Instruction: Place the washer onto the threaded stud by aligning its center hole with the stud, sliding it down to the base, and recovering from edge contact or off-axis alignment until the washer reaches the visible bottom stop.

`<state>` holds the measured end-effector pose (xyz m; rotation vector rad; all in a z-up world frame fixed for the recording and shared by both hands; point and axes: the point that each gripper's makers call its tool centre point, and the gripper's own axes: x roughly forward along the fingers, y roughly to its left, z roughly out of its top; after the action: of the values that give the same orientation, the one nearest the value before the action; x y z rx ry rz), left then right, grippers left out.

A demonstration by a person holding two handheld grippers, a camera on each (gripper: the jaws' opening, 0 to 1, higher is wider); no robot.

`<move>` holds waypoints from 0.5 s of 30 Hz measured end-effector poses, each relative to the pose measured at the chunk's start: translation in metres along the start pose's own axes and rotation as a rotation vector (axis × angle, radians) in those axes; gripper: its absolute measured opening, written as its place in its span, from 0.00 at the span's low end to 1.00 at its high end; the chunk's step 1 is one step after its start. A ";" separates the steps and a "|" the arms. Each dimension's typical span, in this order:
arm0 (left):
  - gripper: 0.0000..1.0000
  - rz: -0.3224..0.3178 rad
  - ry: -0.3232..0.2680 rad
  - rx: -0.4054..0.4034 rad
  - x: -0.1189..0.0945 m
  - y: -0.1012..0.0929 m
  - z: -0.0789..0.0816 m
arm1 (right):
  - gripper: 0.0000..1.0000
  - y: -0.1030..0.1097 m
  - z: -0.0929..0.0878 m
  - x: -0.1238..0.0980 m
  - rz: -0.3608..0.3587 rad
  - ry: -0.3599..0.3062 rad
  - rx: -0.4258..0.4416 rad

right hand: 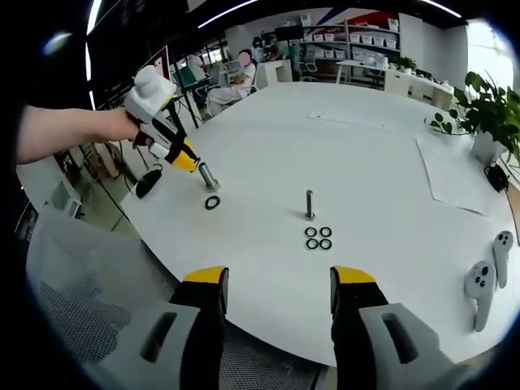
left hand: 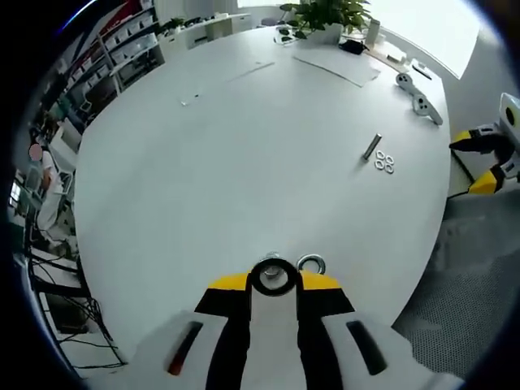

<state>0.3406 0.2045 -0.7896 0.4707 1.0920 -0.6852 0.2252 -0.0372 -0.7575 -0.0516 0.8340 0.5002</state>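
My left gripper (left hand: 274,284) is shut on a short metal stud (left hand: 272,276), seen end-on as a dark ring between the yellow jaw tips. In the right gripper view a hand holds that left gripper (right hand: 195,166) at the table's left edge, with the stud (right hand: 207,175) pointing down at the table. A loose washer (right hand: 212,202) (left hand: 311,263) lies flat just beside it. A second stud (right hand: 309,205) (left hand: 372,147) stands upright mid-table with several washers (right hand: 318,238) (left hand: 384,162) in front of it. My right gripper (right hand: 279,280) (left hand: 479,161) is open at the table's near edge, holding nothing.
The white round table (right hand: 382,146) ends just ahead of my right jaws. Two grey hand controllers (right hand: 483,280) (left hand: 418,97) lie near its edge. A potted plant (right hand: 487,114) (left hand: 325,16) and paper sheets (right hand: 455,175) sit at the far side. Shelves and seated people are beyond.
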 end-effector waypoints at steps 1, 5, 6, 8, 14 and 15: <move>0.18 0.002 0.001 0.005 0.000 0.000 0.001 | 0.53 0.000 0.000 0.000 0.000 0.000 0.001; 0.18 0.001 0.013 0.019 0.003 0.002 0.004 | 0.53 0.000 0.000 0.000 -0.001 0.000 0.002; 0.18 0.000 0.017 0.023 0.003 0.002 0.004 | 0.53 0.000 0.000 0.000 -0.001 -0.001 0.003; 0.18 -0.005 0.032 0.032 0.004 0.001 0.003 | 0.53 0.000 0.000 0.000 -0.001 -0.001 0.003; 0.18 -0.001 0.053 0.061 0.007 0.003 0.005 | 0.53 0.000 0.000 0.000 0.000 -0.002 0.004; 0.18 -0.003 0.060 0.060 0.008 0.003 0.005 | 0.53 0.000 0.000 0.000 0.000 -0.001 0.005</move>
<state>0.3480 0.2013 -0.7949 0.5436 1.1309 -0.7122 0.2251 -0.0374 -0.7573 -0.0469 0.8337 0.4982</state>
